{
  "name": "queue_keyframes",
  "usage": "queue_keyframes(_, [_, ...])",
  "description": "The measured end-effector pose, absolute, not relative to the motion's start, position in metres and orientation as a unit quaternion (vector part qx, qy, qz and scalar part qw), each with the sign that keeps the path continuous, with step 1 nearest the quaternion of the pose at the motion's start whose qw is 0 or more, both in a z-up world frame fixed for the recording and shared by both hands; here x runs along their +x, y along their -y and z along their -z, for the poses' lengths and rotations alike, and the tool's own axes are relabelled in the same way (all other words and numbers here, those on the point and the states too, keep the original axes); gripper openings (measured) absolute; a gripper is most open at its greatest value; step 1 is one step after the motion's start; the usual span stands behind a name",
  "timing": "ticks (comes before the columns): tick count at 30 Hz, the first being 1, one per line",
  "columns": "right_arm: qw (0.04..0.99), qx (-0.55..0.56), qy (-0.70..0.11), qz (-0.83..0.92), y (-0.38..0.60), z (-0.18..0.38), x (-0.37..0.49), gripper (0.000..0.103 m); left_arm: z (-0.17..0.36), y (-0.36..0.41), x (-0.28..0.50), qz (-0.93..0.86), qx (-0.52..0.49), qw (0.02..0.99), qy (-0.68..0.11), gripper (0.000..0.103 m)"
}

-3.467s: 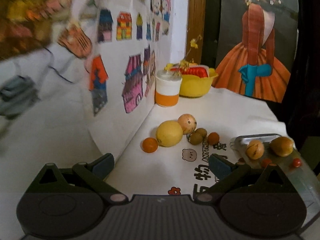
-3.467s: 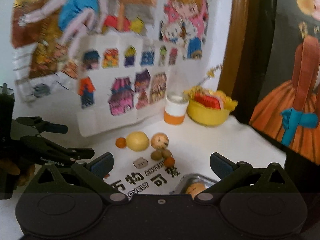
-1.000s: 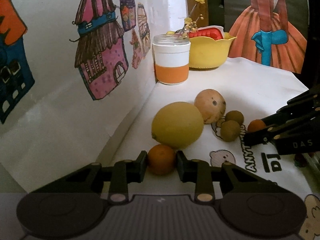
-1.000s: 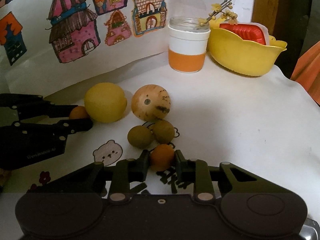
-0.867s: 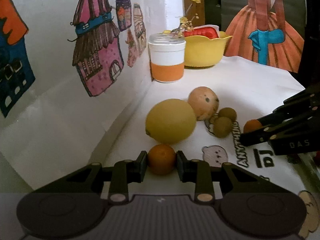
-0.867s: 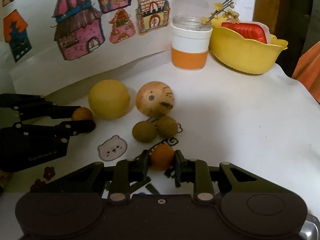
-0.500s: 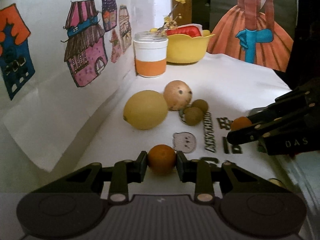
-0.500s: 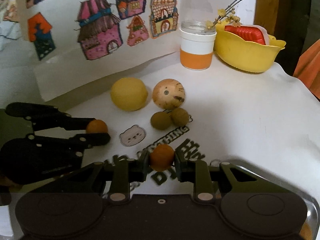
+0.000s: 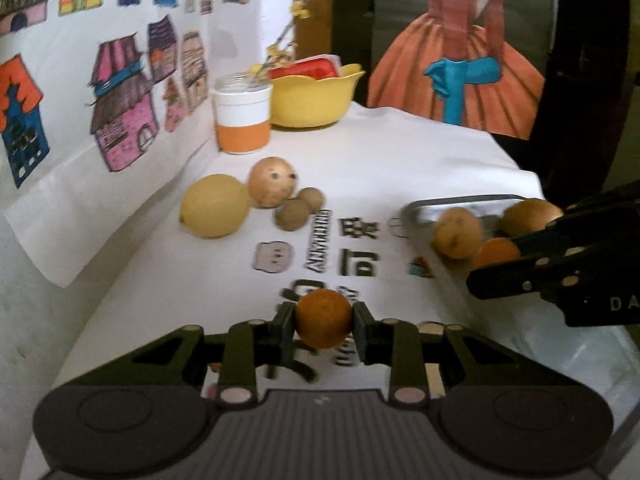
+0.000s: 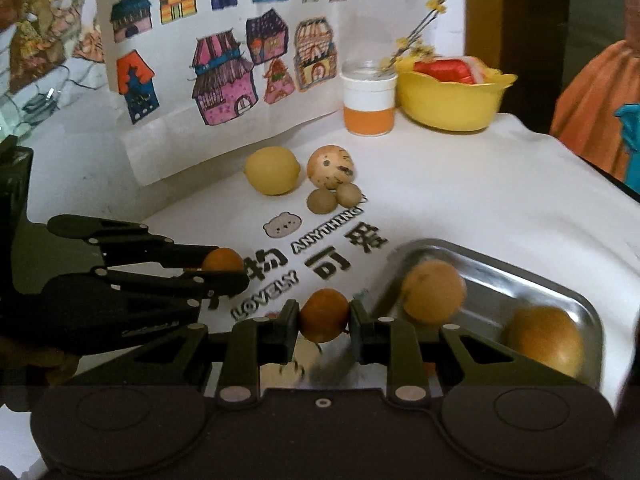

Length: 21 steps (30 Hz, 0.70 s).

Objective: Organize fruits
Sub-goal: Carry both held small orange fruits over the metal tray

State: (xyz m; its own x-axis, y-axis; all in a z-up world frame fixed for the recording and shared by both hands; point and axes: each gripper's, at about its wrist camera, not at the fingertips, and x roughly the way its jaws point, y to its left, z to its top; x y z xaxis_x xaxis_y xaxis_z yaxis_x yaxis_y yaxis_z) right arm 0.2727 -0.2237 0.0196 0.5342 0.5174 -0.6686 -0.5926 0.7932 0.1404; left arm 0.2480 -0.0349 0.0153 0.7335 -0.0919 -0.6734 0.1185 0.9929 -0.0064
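My left gripper (image 9: 323, 330) is shut on a small orange fruit (image 9: 323, 323), held above the printed white cloth. My right gripper (image 10: 324, 320) is shut on a second small orange fruit (image 10: 324, 314) at the near left edge of a steel tray (image 10: 532, 276). The tray holds two tan-orange fruits (image 10: 434, 297) (image 10: 544, 340). A yellow lemon (image 10: 273, 170), a round tan fruit with dark marks (image 10: 331, 166) and two small brown fruits (image 10: 321, 200) (image 10: 348, 193) lie on the cloth further back. The left gripper (image 10: 224, 268) also shows in the right wrist view, to the left of my right one.
An orange-and-white jar (image 10: 369, 98) and a yellow bowl (image 10: 452, 106) with a red packet stand at the back. A paper sheet with drawn houses (image 10: 224, 76) leans against the left wall. The table's right edge (image 9: 520, 168) drops off beside a dress picture.
Both grippers shut on small orange fruits, lifted them and drew back from the fruit pile. The right one has moved over toward the steel tray.
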Motion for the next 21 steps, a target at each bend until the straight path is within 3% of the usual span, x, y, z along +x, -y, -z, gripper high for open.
queue_keyframes(21, [0.903, 0.012, -0.358, -0.238, 0.336, -0.016, 0.212, 0.029, -0.026, 0.124, 0.221, 0.102, -0.001, 0.926, -0.364, 0.034])
